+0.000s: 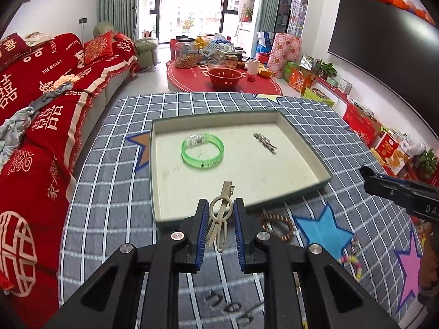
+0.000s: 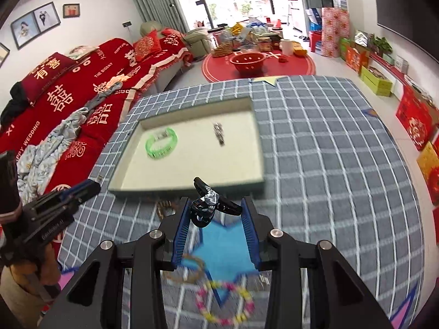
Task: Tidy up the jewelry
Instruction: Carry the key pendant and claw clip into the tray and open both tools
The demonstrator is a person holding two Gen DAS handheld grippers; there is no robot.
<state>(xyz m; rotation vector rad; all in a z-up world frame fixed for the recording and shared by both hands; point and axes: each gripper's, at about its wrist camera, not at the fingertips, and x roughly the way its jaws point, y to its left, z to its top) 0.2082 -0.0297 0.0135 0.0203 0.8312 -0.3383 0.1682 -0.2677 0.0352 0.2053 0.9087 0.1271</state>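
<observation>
My left gripper [image 1: 219, 213] is shut on a beige hair clip [image 1: 221, 213] and holds it above the near rim of the shallow tray [image 1: 310, 142]. In the tray lie a green bangle [image 1: 202, 152] and a silver hair clip [image 1: 264, 142]. My right gripper [image 2: 216, 211] is shut on a black hair clip with a clear stone [image 2: 210, 201], held above the cloth just in front of the tray [image 2: 256, 137]. A copper bead bracelet [image 1: 277, 226] and a coloured bead bracelet [image 2: 223, 301] lie on the cloth.
The table wears a grey checked cloth [image 1: 115, 192] with star patches. A red sofa [image 1: 41, 109] runs along the left. Small dark clips [image 1: 230, 305] lie on the cloth near me. A red low table [image 1: 219, 79] stands beyond.
</observation>
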